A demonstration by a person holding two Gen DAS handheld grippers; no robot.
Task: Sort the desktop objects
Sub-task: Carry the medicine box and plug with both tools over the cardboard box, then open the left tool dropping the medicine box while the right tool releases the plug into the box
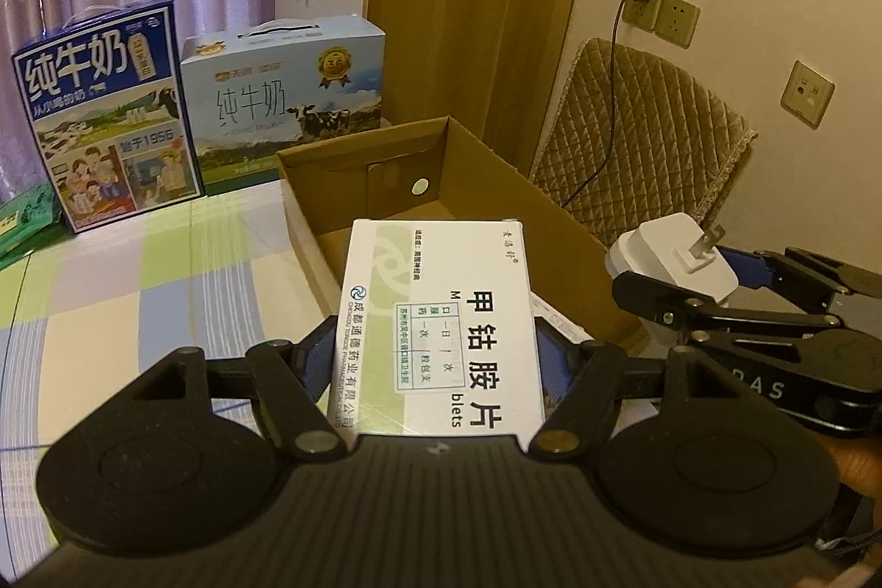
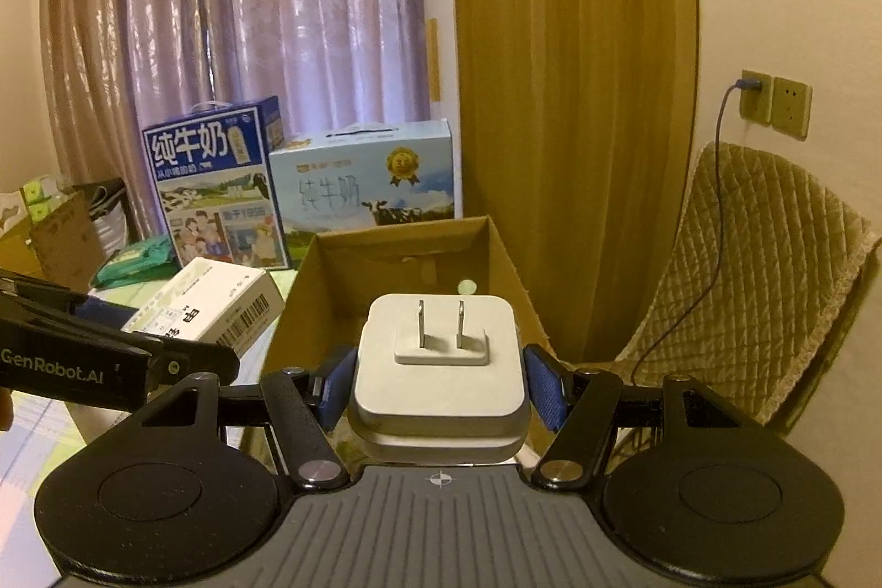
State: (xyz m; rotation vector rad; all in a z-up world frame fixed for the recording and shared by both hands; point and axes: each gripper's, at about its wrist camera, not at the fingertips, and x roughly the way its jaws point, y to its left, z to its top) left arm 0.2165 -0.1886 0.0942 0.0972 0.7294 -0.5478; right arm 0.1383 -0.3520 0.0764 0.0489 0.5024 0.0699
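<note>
Home room, likely a bedroom or living space: pink curtains (image 2: 231, 37), milk gift cartons (image 1: 110, 114) by the window, a checked cloth on the tabletop (image 1: 165, 268), a quilt-covered chair (image 2: 761, 274) and wall sockets (image 1: 664, 12) were all visible.

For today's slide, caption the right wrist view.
Right tongs grip a white plug adapter before an open cardboard box.
</note>
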